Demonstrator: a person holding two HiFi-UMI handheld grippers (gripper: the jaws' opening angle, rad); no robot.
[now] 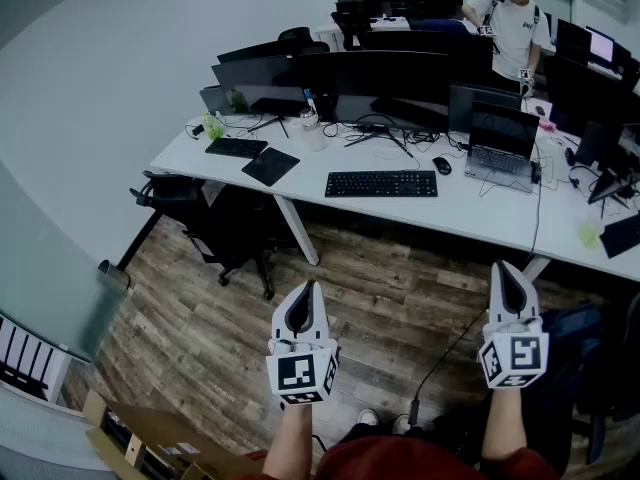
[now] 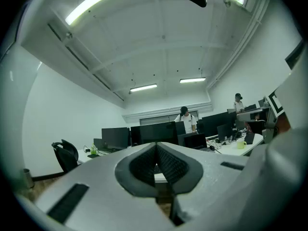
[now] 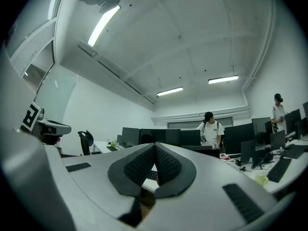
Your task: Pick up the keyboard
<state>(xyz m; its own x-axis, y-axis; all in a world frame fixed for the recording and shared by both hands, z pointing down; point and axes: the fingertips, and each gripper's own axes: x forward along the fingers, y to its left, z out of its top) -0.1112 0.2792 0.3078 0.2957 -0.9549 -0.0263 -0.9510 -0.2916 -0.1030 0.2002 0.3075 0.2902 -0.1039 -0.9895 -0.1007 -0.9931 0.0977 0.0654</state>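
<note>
1. The keyboard (image 1: 381, 183), a flat black rectangle with full rows of keys, lies on the smooth white counter (image 1: 300, 190), at 12 o'clock from the person and well apart from both tools.
2. A rounded black mouse (image 1: 442, 165) sits just beside it at 3 o'clock, with an open grey laptop (image 1: 500, 148) beyond.
3. The left hand-held gripper (image 1: 305, 293) is clenched and empty, its dark ribbed pads (image 2: 168, 165) pressed together in a pale wedge-shaped shell.
4. The right hand-held gripper (image 1: 508, 273) is clenched too, with nothing between its pads (image 3: 166, 165).
5. Both hang over the wood-plank floor (image 1: 390, 288).
</note>
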